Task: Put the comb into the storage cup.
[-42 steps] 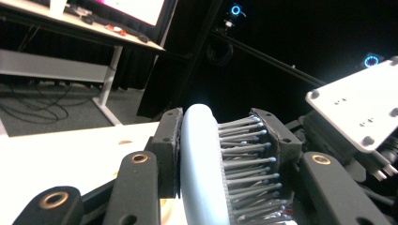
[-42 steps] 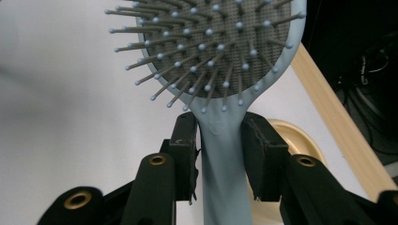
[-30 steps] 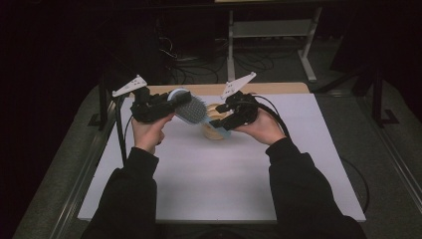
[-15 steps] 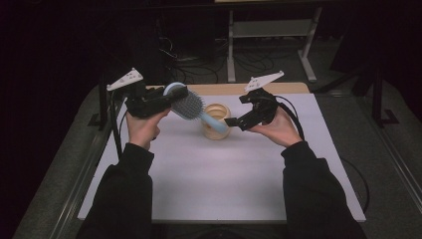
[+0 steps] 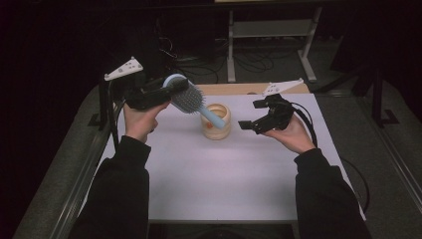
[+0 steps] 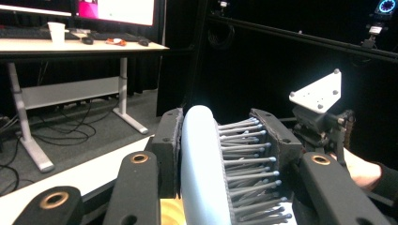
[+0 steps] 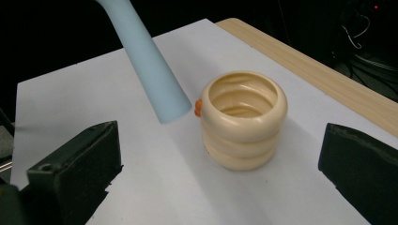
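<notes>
One table (image 5: 209, 189): white matte sheet over pale wood, dark room beyond.
Cup (image 5: 216, 121): cream, ribbed rings, near far edge.
Hairbrush (image 5: 185, 97): pale blue plastic, grey bristles, handle over cup.
Left gripper (image 5: 171, 89): pinching brush head.
Right gripper (image 5: 252, 115): spread, empty, right of cup.

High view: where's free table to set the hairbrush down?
The white table is bare between the sleeves and along its near edge. Crowded only at the back: cream cup, the hairbrush in the left gripper, and the open right gripper.
</notes>
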Tool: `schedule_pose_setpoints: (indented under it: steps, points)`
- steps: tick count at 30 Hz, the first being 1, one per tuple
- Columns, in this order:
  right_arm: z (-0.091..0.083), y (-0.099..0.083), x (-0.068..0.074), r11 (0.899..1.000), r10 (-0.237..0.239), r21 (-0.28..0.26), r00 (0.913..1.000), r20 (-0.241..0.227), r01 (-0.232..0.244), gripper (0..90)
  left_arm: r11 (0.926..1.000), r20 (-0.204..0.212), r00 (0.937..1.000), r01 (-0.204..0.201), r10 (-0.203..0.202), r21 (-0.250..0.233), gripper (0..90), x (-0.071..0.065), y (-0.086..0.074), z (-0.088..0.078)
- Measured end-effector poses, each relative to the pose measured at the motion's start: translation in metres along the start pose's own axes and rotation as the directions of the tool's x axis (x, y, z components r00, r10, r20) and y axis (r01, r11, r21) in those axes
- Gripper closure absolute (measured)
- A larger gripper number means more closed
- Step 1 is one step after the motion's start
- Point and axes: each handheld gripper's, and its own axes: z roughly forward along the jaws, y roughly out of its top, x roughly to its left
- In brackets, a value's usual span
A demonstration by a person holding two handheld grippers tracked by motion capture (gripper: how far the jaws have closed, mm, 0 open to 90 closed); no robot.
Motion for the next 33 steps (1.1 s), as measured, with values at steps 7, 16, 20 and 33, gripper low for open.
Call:
schedule_pose_setpoints:
  steps: [7, 16, 20, 33]
  points:
    - [-0.008, -0.017, -0.003, 1.000, 0.016, 0.000, 0.9996, 0.022, -0.016, 0.0, 0.9999, -0.005, 0.9999, -0.010, 0.010, -0.011, 57.3, 0.001, 0.009, 0.001]
    - [-0.020, -0.036, -0.002, 1.000, 0.025, -0.014, 0.9989, 0.040, -0.024, 0.0, 0.9995, -0.015, 0.9996, -0.024, 0.023, -0.022, 57.3, 0.003, 0.018, 0.005]
    - [-0.026, -0.046, -0.003, 0.998, 0.055, -0.023, 0.9976, 0.042, -0.054, 0.0, 0.9994, -0.019, 0.9994, -0.028, 0.028, -0.021, 57.3, 0.003, 0.022, 0.006]
    - [-0.040, -0.079, -0.009, 0.994, 0.103, -0.035, 0.9920, 0.073, -0.100, 0.0, 0.9986, -0.054, 0.9975, -0.047, 0.045, -0.025, 57.3, 0.010, 0.037, 0.010]
